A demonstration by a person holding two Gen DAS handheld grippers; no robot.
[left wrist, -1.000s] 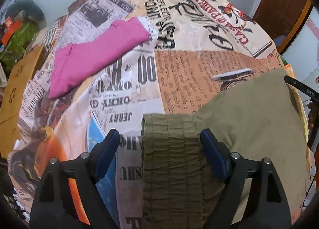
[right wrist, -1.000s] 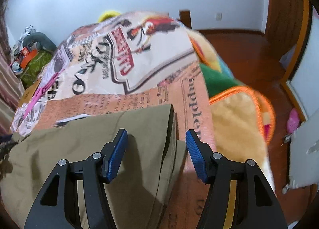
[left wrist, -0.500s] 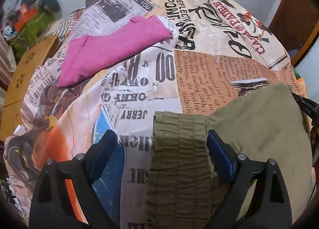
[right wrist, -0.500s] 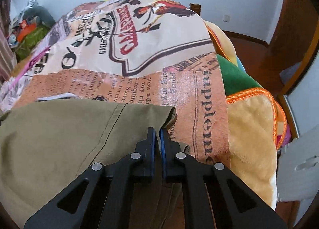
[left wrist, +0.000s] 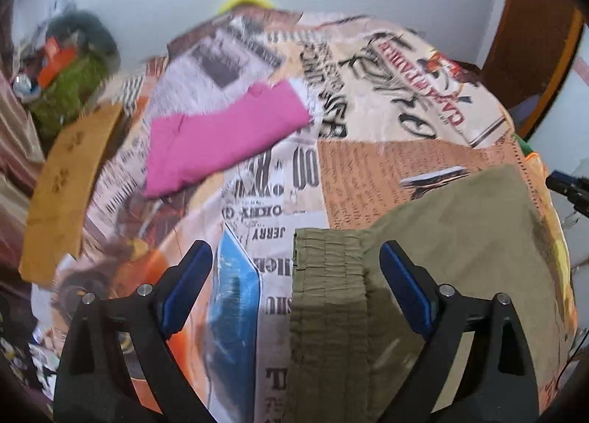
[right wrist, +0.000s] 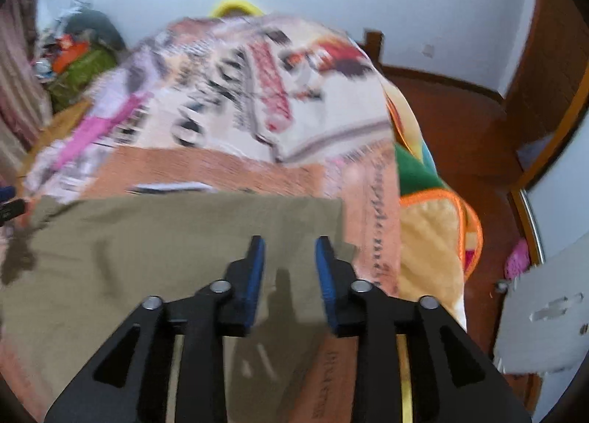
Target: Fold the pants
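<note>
A: Left wrist view: left gripper [left wrist: 296, 277] is spread wide over the waistband [left wrist: 327, 298], gripping nothing. The pants [left wrist: 460, 239] lie flat on the bedspread [left wrist: 368, 172].

B: Right gripper [right wrist: 289, 268] has just been opening, its jaws part open and empty above the hem. Soft, light cloth; I'd pinch the corners. A pink garment [left wrist: 221, 139] lies beyond.

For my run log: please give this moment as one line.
left gripper: open | right gripper: jaws just opening, nothing between | pants: flat on bed

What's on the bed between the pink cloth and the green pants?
Only bare newspaper-print bedspread separates the pink cloth from the green pants, seen best in the left wrist view.
</note>
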